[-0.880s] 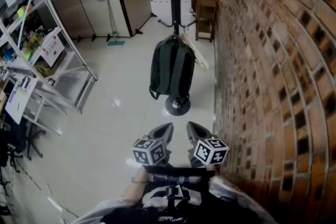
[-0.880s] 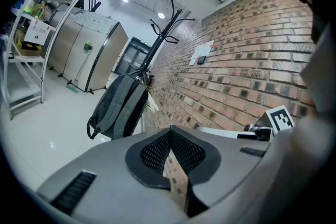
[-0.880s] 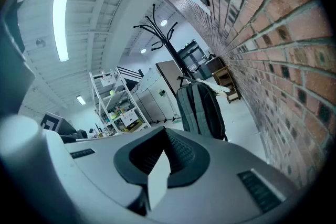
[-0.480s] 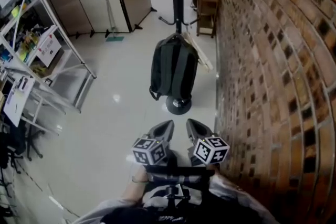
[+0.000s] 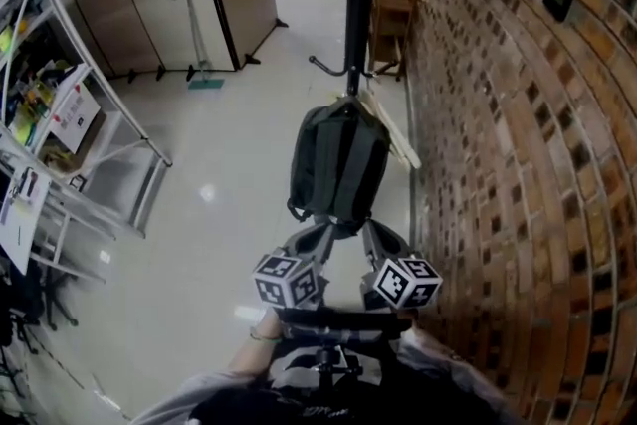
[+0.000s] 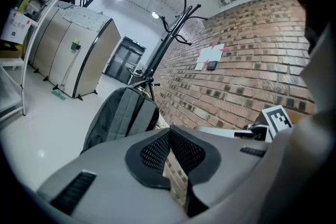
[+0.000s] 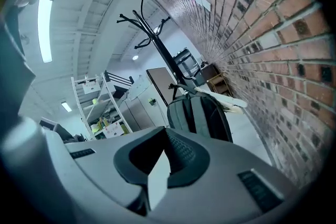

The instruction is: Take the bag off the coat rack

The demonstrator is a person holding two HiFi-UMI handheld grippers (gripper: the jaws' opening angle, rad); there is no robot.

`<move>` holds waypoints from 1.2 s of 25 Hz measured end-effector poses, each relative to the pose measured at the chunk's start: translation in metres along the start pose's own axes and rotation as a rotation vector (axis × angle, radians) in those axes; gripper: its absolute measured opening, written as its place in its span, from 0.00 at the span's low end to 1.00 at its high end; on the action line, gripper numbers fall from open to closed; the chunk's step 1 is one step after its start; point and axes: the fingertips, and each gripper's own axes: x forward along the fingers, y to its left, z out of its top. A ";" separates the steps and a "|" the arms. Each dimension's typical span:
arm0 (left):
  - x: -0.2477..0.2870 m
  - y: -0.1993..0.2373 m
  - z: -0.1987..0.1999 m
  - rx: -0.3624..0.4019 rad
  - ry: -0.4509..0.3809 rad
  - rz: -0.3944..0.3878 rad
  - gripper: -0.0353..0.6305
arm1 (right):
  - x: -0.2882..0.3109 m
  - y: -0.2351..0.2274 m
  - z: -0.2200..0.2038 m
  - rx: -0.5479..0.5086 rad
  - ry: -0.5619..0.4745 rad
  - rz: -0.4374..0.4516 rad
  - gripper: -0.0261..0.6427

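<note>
I am at the approach step. The bag (image 5: 338,164) hangs low on the coat rack (image 5: 360,5), close to the brick wall (image 5: 498,164), and nothing is gripped yet. My left gripper (image 5: 318,234) and right gripper (image 5: 372,232) are low, just in front of the bag, each with its jaws pressed together and empty. Next, I think, I must open one gripper, reach to the top of the bag and lift it off its hook. A pale wooden strip (image 5: 395,136) sits just beside the bag on the wall side and may catch. The metal shelf (image 5: 60,114) and the cabinets (image 5: 149,5) stand well apart on the left.
</note>
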 end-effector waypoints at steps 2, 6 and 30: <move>0.009 0.014 0.011 0.008 0.008 -0.015 0.06 | 0.017 0.001 0.010 0.001 -0.019 -0.024 0.05; 0.024 0.027 0.024 0.022 0.022 -0.049 0.06 | 0.031 -0.004 0.021 -0.028 -0.040 -0.085 0.05; 0.088 0.085 0.060 -0.061 0.000 0.048 0.06 | 0.149 -0.054 0.111 -0.418 0.028 -0.199 0.20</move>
